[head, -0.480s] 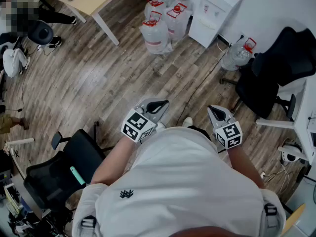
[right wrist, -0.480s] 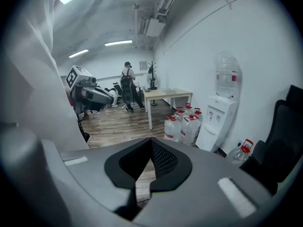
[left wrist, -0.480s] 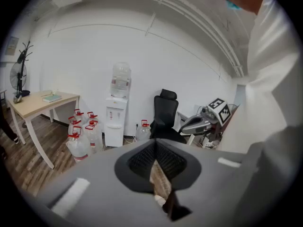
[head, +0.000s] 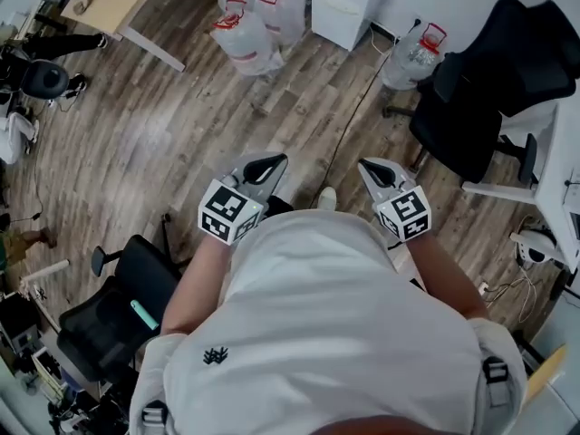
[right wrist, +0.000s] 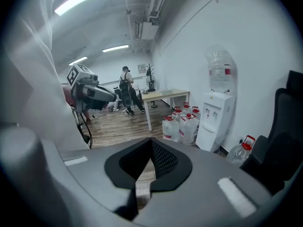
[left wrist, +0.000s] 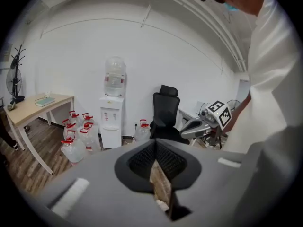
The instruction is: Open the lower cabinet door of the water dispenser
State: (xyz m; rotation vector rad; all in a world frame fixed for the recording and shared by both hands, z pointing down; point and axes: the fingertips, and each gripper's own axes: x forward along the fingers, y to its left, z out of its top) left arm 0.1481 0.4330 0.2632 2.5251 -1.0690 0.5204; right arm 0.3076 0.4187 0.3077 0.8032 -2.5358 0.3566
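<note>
The white water dispenser [head: 344,3] stands against the far wall, well away from both grippers. In the left gripper view the dispenser [left wrist: 111,122] carries a clear bottle on top, and its lower cabinet door [left wrist: 111,137] is closed. The right gripper view shows the dispenser [right wrist: 213,119] at the right. I hold my left gripper [head: 263,166] and right gripper [head: 376,172] in front of my body, above the wood floor. Both the left gripper [left wrist: 155,150] and the right gripper [right wrist: 150,143] are shut with nothing between their jaws.
Several red-capped water bottles [head: 245,25] stand left of the dispenser, and one more bottle [head: 412,53] lies to its right. A black office chair [head: 489,89] is at the right, another chair [head: 118,306] at the lower left. A wooden desk [head: 109,3] is far left.
In the head view the dispenser, bottles and chair have slid up and to the left. Both grippers stay side by side in front of my body, shifted slightly left.
</note>
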